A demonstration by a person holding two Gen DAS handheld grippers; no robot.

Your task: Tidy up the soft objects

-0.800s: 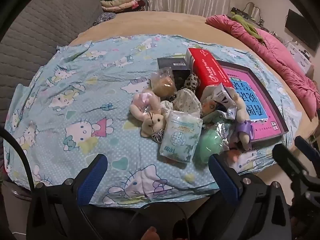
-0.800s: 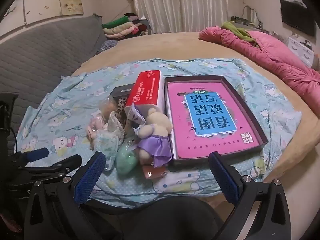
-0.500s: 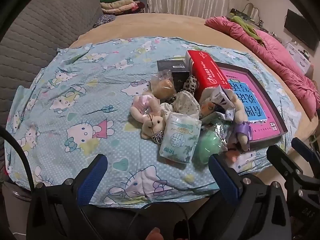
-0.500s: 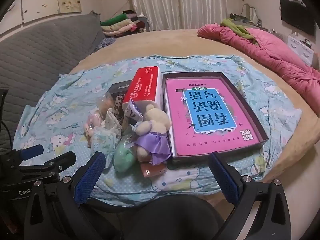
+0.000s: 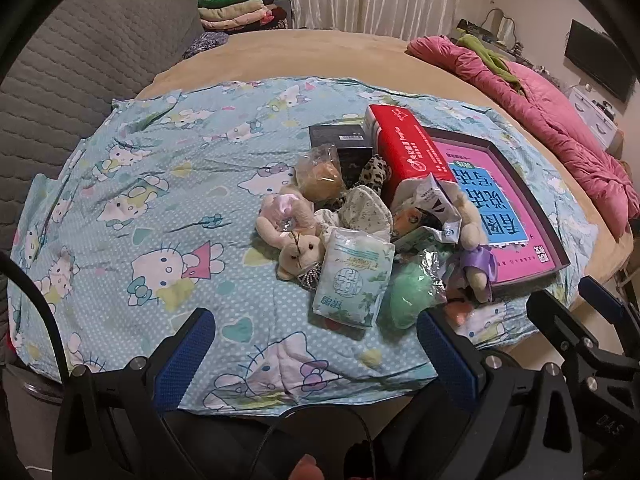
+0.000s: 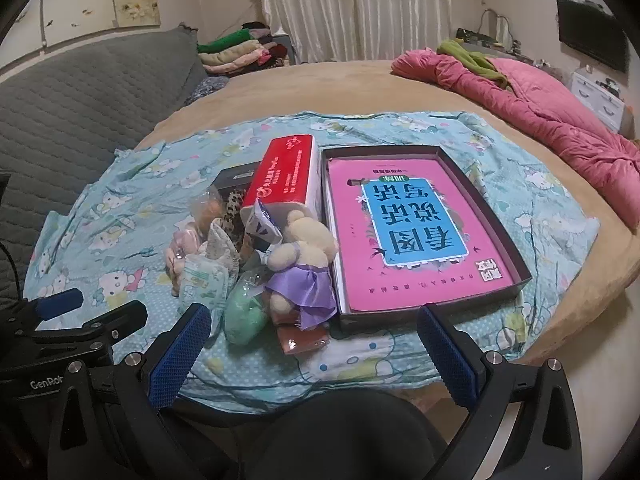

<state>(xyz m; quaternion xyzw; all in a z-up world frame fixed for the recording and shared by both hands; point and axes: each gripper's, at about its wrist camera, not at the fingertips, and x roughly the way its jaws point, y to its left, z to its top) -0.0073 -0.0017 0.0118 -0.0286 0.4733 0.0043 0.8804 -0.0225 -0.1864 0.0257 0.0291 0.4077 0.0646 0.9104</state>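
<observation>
A pile of soft things lies on a blue Hello Kitty cloth: a cream plush bunny in pink, a tissue pack, a green squishy in plastic, a bear in a purple dress and a bagged brown toy. My left gripper is open and empty, just short of the pile. My right gripper is open and empty, in front of the purple bear and the box. Each gripper shows at the edge of the other's view.
A red carton lies beside a dark shallow box holding a pink book. A small black box sits behind the pile. A pink quilt lies far right on the tan bed, a grey sofa at left.
Both grippers have drifted slightly forward and up over the near edge of the cloth. Nothing on the cloth has moved.
</observation>
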